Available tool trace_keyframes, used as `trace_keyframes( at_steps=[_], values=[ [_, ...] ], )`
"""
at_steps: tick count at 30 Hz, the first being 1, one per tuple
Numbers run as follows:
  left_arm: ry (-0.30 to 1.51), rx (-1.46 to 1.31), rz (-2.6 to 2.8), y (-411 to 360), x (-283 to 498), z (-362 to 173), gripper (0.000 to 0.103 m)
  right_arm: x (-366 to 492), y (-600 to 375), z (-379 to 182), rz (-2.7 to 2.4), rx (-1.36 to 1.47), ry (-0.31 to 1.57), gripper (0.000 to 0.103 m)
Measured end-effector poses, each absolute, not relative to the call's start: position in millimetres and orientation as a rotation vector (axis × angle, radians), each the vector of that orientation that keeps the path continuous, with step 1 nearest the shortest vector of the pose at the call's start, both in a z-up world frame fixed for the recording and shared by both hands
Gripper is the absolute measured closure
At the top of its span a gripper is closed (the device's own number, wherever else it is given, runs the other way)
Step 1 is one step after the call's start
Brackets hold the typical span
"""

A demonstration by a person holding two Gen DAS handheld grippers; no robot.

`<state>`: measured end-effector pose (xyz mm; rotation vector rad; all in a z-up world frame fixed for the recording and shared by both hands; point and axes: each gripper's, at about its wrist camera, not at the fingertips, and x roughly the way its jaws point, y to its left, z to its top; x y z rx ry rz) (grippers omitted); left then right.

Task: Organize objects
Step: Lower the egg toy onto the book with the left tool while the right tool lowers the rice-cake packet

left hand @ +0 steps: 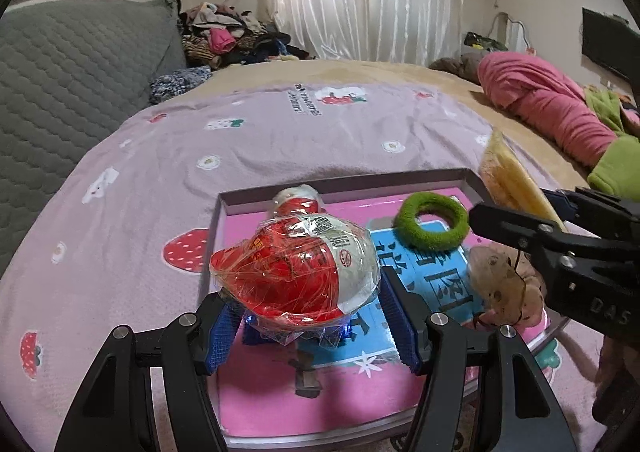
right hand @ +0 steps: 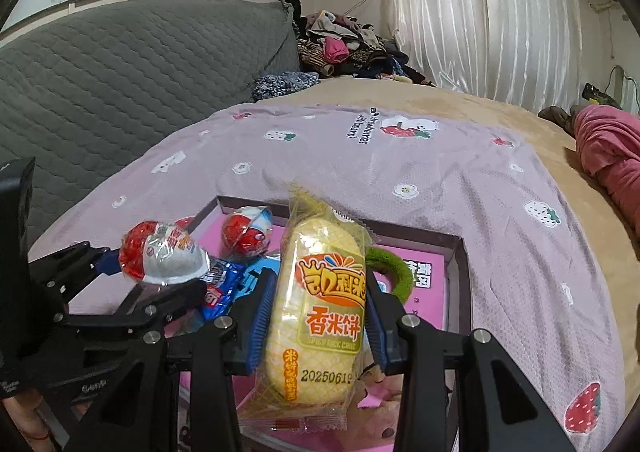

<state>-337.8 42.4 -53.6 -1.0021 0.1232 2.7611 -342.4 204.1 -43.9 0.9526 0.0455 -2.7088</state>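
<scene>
My left gripper [left hand: 314,328] is shut on a red-and-white egg-shaped snack in clear wrap [left hand: 296,272], held just above a shallow tray with a pink printed bottom [left hand: 352,182]. In the tray lie a second red-and-white egg [left hand: 296,202], a green fuzzy ring [left hand: 432,226] and a brown plush piece [left hand: 504,284]. My right gripper [right hand: 318,316] is shut on a yellow rice-cake packet [right hand: 320,312] over the same tray [right hand: 464,272]. A blue packet [right hand: 220,288] lies under the left gripper [right hand: 160,272]. The packet hides most of the ring [right hand: 396,272].
The tray rests on a lilac strawberry-print blanket [left hand: 280,140] spread over a tan bed. A grey quilted cushion [left hand: 72,76] rises at the left, a clothes pile [left hand: 236,36] sits at the back, and a pink bundle [left hand: 552,104] lies at the right.
</scene>
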Motion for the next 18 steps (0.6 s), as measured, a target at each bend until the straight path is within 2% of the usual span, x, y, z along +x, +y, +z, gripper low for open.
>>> trace_keyframes(
  at_steps=[18],
  values=[
    [0.144,-1.056,2.609,83,-338,-82,0.037,-364,224,-76,-2.743,1.115,0.029,0.061]
  ],
)
